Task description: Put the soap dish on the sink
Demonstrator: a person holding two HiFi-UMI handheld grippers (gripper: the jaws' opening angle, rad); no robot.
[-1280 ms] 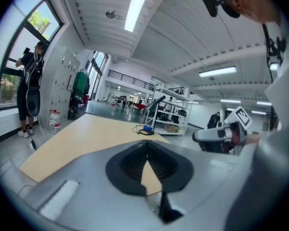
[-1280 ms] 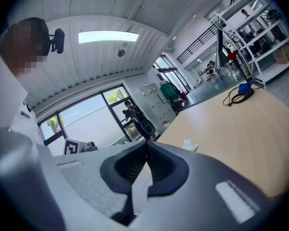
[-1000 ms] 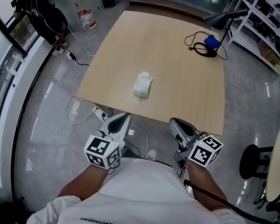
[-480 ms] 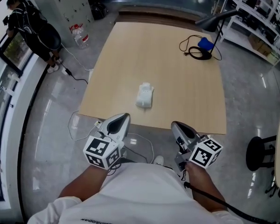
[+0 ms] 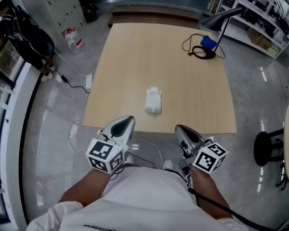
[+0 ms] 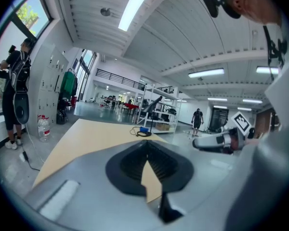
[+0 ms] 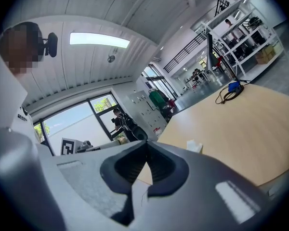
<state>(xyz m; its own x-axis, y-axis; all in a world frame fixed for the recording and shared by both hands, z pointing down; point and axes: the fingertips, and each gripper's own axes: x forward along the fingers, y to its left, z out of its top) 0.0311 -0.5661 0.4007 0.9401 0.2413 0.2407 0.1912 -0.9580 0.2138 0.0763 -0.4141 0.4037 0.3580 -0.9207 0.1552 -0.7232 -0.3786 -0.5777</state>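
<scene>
Soap dish (image 5: 153, 100), seemingly that white object, lies on the worktop (image 5: 183, 71); we should spread our left claw (image 5: 128, 121) and right claw (image 5: 179, 128), both pressed together and empty, before reaching.

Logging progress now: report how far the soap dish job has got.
Done: nothing yet. The white item, presumably the soap dish, lies untouched on the table. In hand: nothing; the left gripper and right gripper are both shut and empty, short of the table's near edge. Left: grip the dish and carry it to a sink, which no view shows.
</scene>
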